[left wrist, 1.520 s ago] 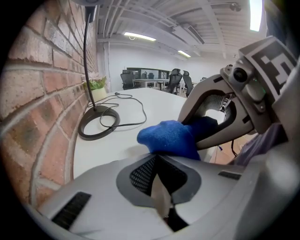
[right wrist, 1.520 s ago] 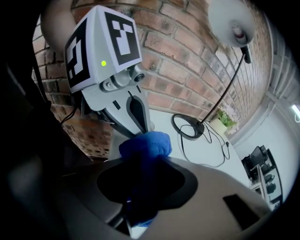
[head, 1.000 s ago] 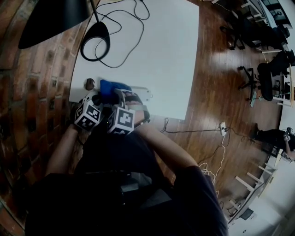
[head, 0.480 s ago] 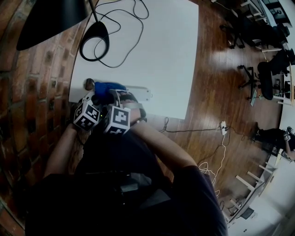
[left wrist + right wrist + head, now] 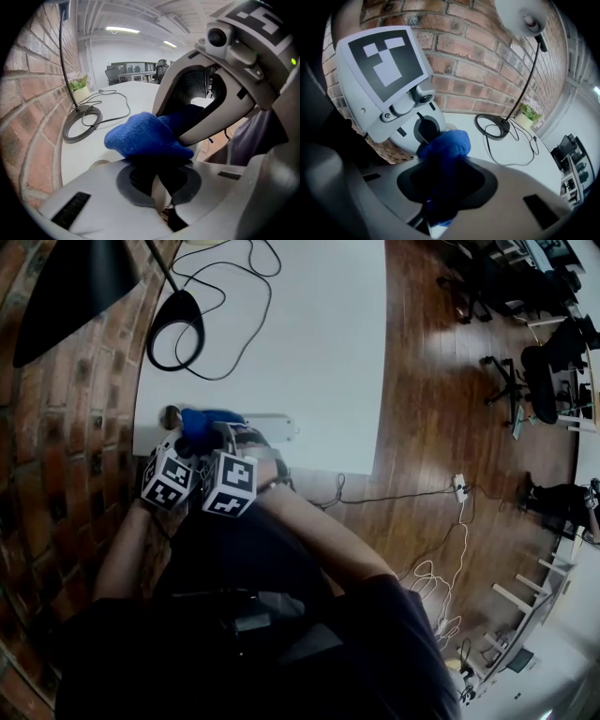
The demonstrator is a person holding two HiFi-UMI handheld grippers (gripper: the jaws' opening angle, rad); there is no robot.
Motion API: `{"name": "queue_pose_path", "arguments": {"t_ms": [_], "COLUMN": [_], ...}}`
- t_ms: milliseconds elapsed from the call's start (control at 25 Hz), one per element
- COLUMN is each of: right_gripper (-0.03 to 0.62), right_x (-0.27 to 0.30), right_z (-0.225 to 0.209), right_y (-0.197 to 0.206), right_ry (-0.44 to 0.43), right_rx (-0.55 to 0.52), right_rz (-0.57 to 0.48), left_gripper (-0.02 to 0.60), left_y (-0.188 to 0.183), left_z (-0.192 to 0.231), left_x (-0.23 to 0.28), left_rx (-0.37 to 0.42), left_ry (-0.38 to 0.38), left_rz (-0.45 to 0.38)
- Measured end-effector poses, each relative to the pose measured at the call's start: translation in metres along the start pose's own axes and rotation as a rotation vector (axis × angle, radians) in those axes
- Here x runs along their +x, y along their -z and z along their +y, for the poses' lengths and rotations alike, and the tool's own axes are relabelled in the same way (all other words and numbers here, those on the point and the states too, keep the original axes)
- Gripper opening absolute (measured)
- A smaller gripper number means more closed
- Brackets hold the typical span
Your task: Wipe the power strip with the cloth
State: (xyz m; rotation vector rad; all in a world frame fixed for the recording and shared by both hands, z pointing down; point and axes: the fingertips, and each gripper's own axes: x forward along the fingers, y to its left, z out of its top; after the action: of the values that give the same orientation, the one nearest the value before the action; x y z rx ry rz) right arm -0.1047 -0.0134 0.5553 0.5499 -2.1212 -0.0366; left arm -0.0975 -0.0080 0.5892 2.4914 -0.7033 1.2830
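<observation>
A white power strip (image 5: 272,427) lies near the front edge of the white table (image 5: 309,343). A blue cloth (image 5: 208,420) is bunched at the strip's left end and hides it. Both grippers meet on that cloth. My right gripper (image 5: 225,437) is shut on it: in the right gripper view the cloth (image 5: 443,150) runs deep between the jaws of the right gripper (image 5: 436,197). My left gripper (image 5: 192,442) is closed, and in the left gripper view the cloth (image 5: 145,138) bulges straight out of the tips of the left gripper (image 5: 157,176).
A black desk lamp's ring base (image 5: 175,330) and its looping cord (image 5: 239,296) lie at the table's back left. A small round brown object (image 5: 171,415) sits left of the cloth. A brick wall (image 5: 66,437) borders the left. Cables (image 5: 441,512) and office chairs (image 5: 534,390) are on the wooden floor.
The head view has shifted a little. Both grippers stay together on the cloth at the strip's left end, with no clear movement along the strip.
</observation>
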Motion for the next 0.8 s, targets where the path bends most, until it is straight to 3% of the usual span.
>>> {"name": "queue_pose_path", "arguments": {"t_ms": [160, 320, 480, 800], "right_gripper": [0.12, 0.12, 0.12, 0.12], "right_x": [0.0, -0.004, -0.008, -0.02], "right_z": [-0.001, -0.006, -0.01, -0.018], "right_y": [0.002, 0.004, 0.009, 0.027], "right_ry": [-0.029, -0.046, -0.045, -0.059], "right_rx": [0.067, 0.14, 0.153, 0.176], "right_rz": [-0.001, -0.018, -0.018, 0.007], "left_gripper": [0.0, 0.0, 0.0, -0.002], "left_y": [-0.002, -0.002, -0.01, -0.038], "left_z": [0.003, 0.014, 0.021, 0.017], "left_x": [-0.003, -0.014, -0.021, -0.018], "left_rx": [-0.052, -0.098, -0.064, -0.028], "left_ry": [-0.005, -0.061, -0.108, -0.127], "left_rz": [-0.012, -0.041, -0.062, -0.113]}}
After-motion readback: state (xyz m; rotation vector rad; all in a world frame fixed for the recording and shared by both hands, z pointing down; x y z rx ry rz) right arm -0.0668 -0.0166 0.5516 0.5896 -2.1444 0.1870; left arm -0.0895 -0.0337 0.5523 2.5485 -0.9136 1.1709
